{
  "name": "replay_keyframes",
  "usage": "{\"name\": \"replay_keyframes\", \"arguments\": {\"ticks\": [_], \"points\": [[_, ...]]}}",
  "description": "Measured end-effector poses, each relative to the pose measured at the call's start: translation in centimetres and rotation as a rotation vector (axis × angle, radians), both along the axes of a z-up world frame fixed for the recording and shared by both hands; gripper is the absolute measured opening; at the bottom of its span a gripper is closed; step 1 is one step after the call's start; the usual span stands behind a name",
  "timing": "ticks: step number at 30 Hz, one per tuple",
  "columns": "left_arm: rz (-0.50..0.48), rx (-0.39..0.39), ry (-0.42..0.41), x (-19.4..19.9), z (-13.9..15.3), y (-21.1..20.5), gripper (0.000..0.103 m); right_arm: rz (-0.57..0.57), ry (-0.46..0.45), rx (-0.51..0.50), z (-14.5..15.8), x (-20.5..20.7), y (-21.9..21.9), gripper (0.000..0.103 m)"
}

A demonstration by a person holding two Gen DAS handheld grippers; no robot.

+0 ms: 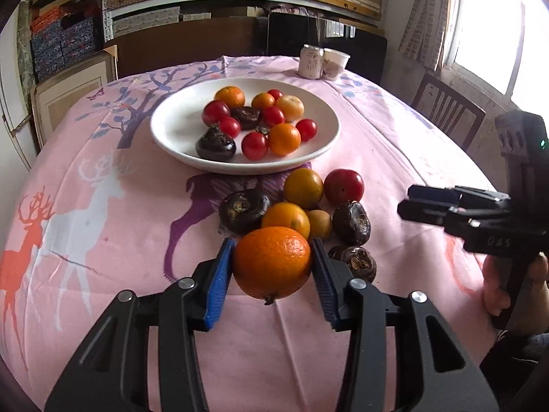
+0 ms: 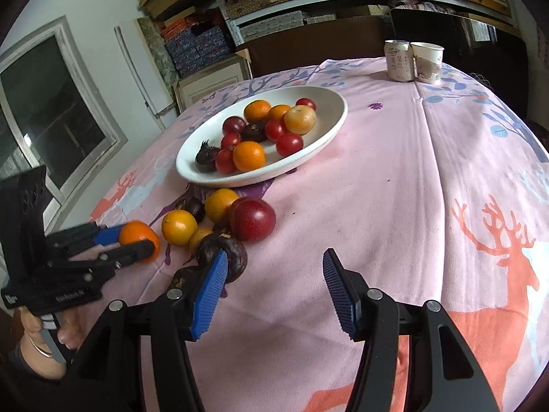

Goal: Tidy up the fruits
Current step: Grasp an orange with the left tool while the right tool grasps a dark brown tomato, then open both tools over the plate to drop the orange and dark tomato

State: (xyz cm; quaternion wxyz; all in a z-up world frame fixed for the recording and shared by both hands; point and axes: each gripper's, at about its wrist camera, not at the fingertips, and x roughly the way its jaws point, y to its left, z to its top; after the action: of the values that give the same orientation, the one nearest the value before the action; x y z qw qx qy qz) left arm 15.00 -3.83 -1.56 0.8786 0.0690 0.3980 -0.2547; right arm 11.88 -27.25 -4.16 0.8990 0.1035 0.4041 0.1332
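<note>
An orange point(image 1: 271, 262) is clamped between the blue ribbed pads point(image 1: 219, 283) of the left gripper point(image 1: 272, 267), its stem end turned toward the camera; from the right wrist view the same orange point(image 2: 139, 240) is seen pinched from both sides just at the edge of the loose fruit pile. Just beyond it on the pink deer-print tablecloth point(image 1: 103, 206) are gathered two smaller oranges point(image 1: 286, 219), a red plum point(image 1: 343, 186), a small brownish fruit and several dark water chestnuts point(image 1: 244, 210) (one lies just beside the right-hand pad). The white plate point(image 1: 178, 127) is set farther back, holding cherry tomatoes point(image 1: 254, 145), oranges and more chestnuts. The right gripper point(image 2: 274, 288) is held wide apart, nothing between its pads, with one chestnut point(image 2: 228, 252) touching or just behind its left pad. A can point(image 2: 398, 60) and a paper cup point(image 2: 427, 61) stand together at the far edge.
</note>
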Motion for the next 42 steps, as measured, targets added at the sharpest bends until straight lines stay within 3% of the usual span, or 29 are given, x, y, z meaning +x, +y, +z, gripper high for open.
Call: {"name": "replay_keyframes", "arguments": {"ticks": [6, 8, 12, 14, 19, 22, 25, 31, 37, 39, 40, 42], "points": [[0.03, -0.007, -0.042, -1.5, 2.3, 2.5, 0.044, 0.201, 0.032, -0.093, -0.2, -2.4, 6.4, 0.054], [0.043, -0.009, -0.046, -1.4, 2.4, 2.9, 0.044, 0.222, 0.028, -0.115, -0.2, -2.6, 7.8, 0.054], [0.056, -0.03, -0.026, -1.1, 2.1, 3.5, 0.044, 0.197, 0.062, -0.126, -0.6, -1.1, 8.8, 0.054], [0.06, -0.031, -0.027, -1.1, 1.9, 3.6, 0.044, 0.178, 0.079, -0.136, -0.8, -0.3, 9.1, 0.045], [0.064, -0.035, -0.017, -1.1, 1.5, 3.9, 0.044, 0.164, 0.084, -0.128, -1.0, 0.1, 9.2, 0.044], [0.066, -0.039, -0.013, -0.9, 1.5, 4.2, 0.044, 0.164, 0.09, -0.046, -0.5, -0.4, 7.8, 0.044], [0.06, -0.058, -0.02, -0.1, 2.3, 4.1, 0.044, 0.135, 0.033, 0.033, 1.8, -0.5, 5.5, 0.044], [0.051, -0.046, -0.021, 6.0, 3.9, 1.4, 0.044, 0.009, -0.023, 0.062, 6.4, 6.1, 0.8, 0.044], [0.115, -0.005, 0.012, 14.1, 2.5, -0.9, 0.044, -0.054, 0.02, 0.089, 6.5, 13.6, -0.4, 0.044], [0.112, 0.015, 0.044, 15.7, 1.5, -1.5, 0.046, -0.071, 0.023, 0.078, 6.3, 15.0, -0.3, 0.049], [0.125, 0.024, 0.055, 16.3, 1.2, -1.6, 0.049, -0.08, 0.024, 0.071, 6.3, 15.5, -0.2, 0.065], [0.168, -0.007, 0.057, 16.7, 1.6, -0.8, 0.072, -0.102, 0.007, 0.06, 6.7, 15.8, -0.3, 0.071]]}}
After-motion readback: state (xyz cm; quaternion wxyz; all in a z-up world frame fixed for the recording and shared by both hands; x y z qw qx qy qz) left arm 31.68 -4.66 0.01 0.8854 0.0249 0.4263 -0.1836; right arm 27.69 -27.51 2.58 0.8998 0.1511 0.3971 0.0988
